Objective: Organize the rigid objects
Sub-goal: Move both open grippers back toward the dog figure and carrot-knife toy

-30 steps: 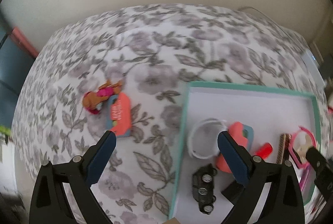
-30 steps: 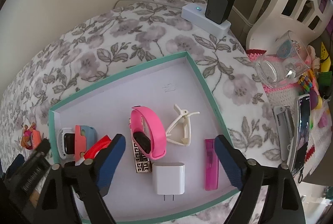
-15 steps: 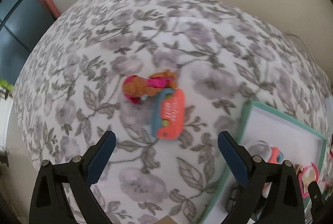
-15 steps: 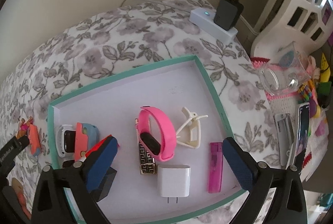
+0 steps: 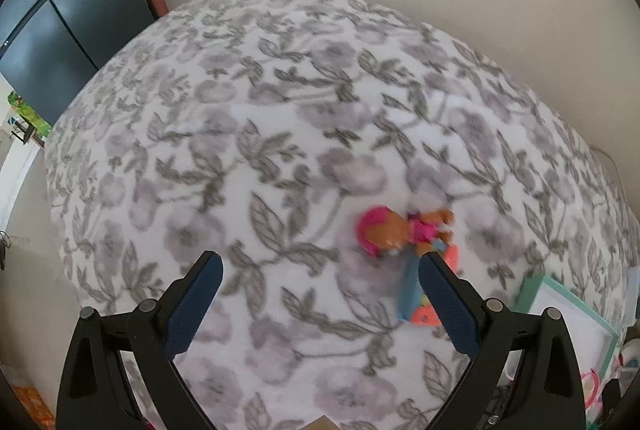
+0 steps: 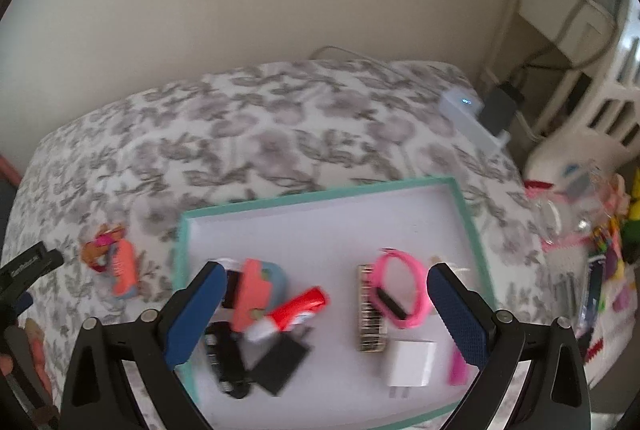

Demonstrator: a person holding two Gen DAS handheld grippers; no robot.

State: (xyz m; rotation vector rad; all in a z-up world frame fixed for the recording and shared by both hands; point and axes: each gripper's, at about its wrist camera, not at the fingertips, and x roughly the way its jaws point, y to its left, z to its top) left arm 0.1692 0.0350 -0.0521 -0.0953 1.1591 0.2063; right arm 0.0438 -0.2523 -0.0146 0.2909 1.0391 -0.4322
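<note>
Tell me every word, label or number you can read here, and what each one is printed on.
No text can be read for certain.
White lettering on the left claw, seen at the right camera's edge: too blurred to read.
Print on the red tube in the teal tray: blurred, unreadable.
Markings on the orange toy piece: unreadable.

A white power strip (image 6: 472,120) with a black charger (image 6: 498,106) plugged in lay on the floral cloth (image 5: 280,134), near a white chair (image 6: 592,118).
</note>
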